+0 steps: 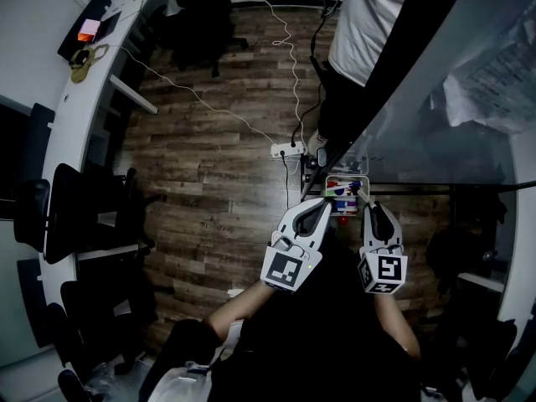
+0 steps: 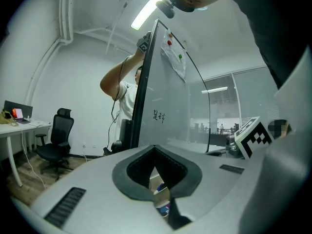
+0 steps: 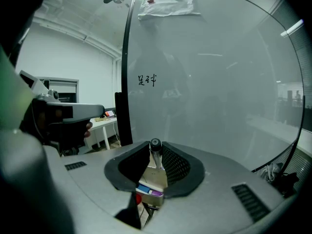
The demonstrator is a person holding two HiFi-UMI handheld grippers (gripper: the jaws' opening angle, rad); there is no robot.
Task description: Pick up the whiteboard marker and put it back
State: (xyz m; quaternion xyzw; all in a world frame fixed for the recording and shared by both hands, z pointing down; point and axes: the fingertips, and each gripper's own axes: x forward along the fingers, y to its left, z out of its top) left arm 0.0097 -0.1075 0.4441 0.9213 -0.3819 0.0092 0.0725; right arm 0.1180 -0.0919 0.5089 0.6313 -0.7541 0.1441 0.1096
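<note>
My right gripper (image 3: 155, 156) is shut on the whiteboard marker (image 3: 155, 149), which stands upright between the jaw tips with its black cap on top. It hangs right above the marker tray (image 1: 342, 193) at the foot of the whiteboard (image 3: 219, 82). The tray holds red, blue and purple items (image 3: 148, 186). In the head view the right gripper (image 1: 367, 204) sits at the tray's right end and my left gripper (image 1: 322, 204) at its left end. The left gripper (image 2: 155, 149) has its jaws together with nothing between them. The tray (image 2: 163, 199) shows below its jaws.
A person (image 1: 368, 23) stands on the far side of the whiteboard, one arm raised to its top edge (image 2: 124, 82). A power strip (image 1: 287, 150) and cables lie on the wood floor. A curved white desk (image 1: 75, 99) and black office chairs (image 1: 75, 212) line the left.
</note>
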